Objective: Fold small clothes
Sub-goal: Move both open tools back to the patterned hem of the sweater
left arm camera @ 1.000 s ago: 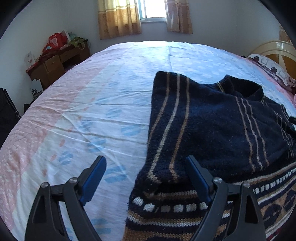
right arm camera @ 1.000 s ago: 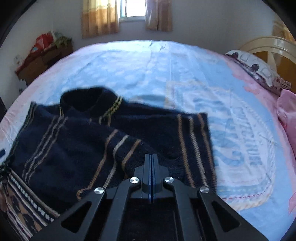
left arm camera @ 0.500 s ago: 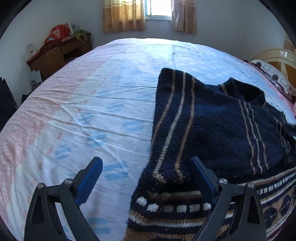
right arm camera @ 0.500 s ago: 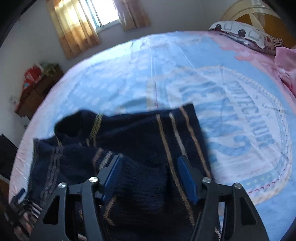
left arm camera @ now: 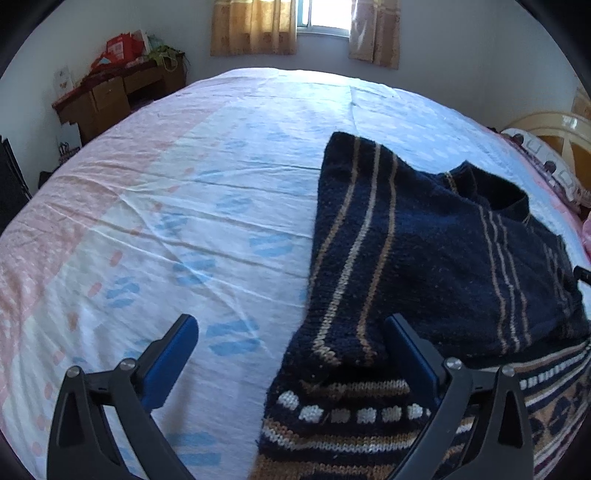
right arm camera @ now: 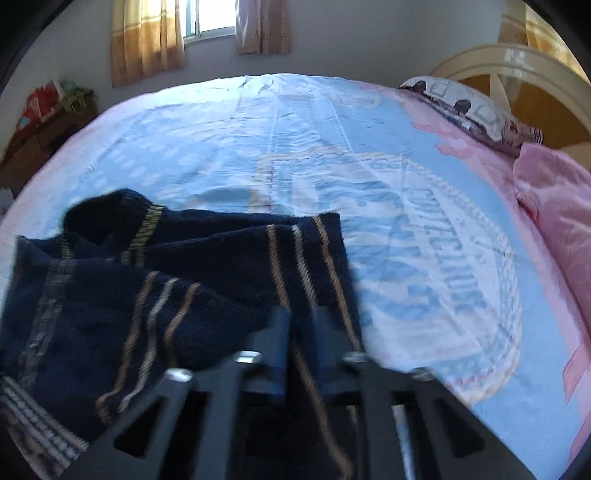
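A navy knit sweater (left arm camera: 436, 258) with tan stripes and a patterned hem lies on the bed, its sleeves folded over the body. My left gripper (left arm camera: 291, 332) is open; the folded sleeve's cuff lies between its fingers, near the right one. In the right wrist view the sweater (right arm camera: 166, 280) fills the lower left. My right gripper (right arm camera: 301, 325) hovers over the other folded sleeve with a narrow gap between its blurred fingers, and nothing is clamped.
The bed sheet (left arm camera: 207, 192) is pale blue and pink. A pink pillow (right arm camera: 554, 206) and a patterned pillow (right arm camera: 469, 107) lie by the headboard (right arm camera: 517, 66). A cluttered wooden desk (left arm camera: 118, 92) stands at the far left. A curtained window (left arm camera: 325, 22) is behind.
My right gripper opened, let go of the folded sleeve, then narrowed again while swinging. My left gripper stayed open and drew back slightly.
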A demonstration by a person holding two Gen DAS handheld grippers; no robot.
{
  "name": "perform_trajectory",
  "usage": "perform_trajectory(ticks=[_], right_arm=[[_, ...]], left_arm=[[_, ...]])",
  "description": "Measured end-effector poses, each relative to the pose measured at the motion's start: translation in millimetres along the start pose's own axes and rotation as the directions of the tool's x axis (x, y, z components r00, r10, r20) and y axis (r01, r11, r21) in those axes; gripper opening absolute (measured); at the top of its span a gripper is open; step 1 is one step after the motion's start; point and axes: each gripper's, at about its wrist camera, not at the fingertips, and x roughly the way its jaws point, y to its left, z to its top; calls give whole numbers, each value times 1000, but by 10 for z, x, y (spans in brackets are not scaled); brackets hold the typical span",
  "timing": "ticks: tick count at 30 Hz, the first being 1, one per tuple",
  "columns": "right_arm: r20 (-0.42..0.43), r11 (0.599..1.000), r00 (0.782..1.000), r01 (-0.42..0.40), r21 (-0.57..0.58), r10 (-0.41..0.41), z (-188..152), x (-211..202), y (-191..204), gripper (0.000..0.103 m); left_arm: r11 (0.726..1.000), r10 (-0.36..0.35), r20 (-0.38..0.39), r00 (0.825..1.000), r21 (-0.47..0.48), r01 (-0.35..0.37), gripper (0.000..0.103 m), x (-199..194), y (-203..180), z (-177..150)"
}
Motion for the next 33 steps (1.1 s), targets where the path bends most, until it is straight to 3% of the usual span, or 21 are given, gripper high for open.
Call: perform_trajectory(ticks=[1,3,13,20,27,33], right_arm=[[6,999,999,-47,12,47,-35,-92,4,60],[12,993,993,-118,8,118,-129,-320,32,60],[74,972,972,-214,-93,221,-763,-1316,94,61],[63,961,964,-248,-124,258,-1291,-1732,122,62],[35,952,973,-213,-221,226,-1948,-2049,148,62],[13,954,976,-208,-217,216,-2345,-2179,58,62]], left_arm=[[1000,-8,-4,1000,-2,8,103,-25,14,-2],[1000,-10,-5,1000,-1,10,103,-121,38,-25],[994,-55,116,992,104,43,103,-1144,158,-408],[984,-62,148,987,177,35,103,-1660,246,-872],[979,-70,97,993,196,50,103,-1871,352,-1380],[978,-79,47,996,198,68,102,-1963,356,-1700]])
